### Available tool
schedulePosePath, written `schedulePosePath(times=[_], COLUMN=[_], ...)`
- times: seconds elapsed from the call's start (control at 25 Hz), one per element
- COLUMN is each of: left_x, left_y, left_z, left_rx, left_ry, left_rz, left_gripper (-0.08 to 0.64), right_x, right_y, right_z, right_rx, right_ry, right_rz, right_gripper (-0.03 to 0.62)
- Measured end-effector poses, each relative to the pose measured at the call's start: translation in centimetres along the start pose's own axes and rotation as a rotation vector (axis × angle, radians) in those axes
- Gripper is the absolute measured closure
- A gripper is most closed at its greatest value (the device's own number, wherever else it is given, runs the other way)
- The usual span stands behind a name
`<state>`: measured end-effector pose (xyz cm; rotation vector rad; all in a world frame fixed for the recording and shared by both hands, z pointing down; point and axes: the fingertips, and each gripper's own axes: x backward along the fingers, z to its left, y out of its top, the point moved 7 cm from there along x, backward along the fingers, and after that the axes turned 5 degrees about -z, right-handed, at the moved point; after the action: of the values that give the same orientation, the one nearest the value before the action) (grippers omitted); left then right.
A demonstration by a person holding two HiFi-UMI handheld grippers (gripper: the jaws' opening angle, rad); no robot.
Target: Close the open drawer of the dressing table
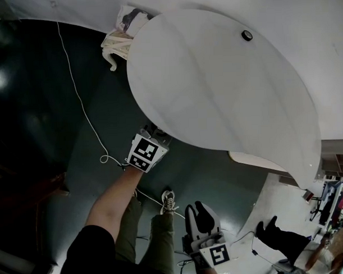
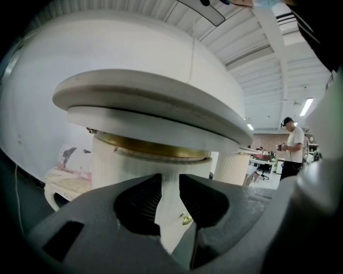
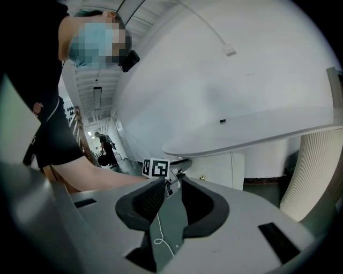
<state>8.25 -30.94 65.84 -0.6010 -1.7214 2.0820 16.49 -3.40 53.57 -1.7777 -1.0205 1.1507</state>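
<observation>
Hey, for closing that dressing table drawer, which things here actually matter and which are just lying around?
For the job: dressing table, its drawer front, the gold knob, left tongs open before it.
Lying about: white cable, cream seat, black object on the tabletop, right tongs, open and empty.

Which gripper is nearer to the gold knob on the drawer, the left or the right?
Left. The left gripper is close in front of the knob, jaws apart. The right gripper is farther back, away from the table.
</observation>
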Motion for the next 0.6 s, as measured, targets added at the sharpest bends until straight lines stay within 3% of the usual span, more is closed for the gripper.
schedulePosePath(times=[0.36,0.6], left_x=[2.3,5.0], left_y=[-0.5,-0.2], left_z=[-0.7,-3.3], left_rx=[0.049,0.023], left_ry=[0.026,0.034], left_rz=[0.001,0.012], left_gripper=[0.417,0.416], right_x=[0.1,0.4], right_y=[0.9,1.3], right_z=[-0.7,-1.6], right_rx=[0.01,0.031], right_ry=[0.044,0.098], right_rz=[0.006,0.016], right_gripper=[0.491,0.492])
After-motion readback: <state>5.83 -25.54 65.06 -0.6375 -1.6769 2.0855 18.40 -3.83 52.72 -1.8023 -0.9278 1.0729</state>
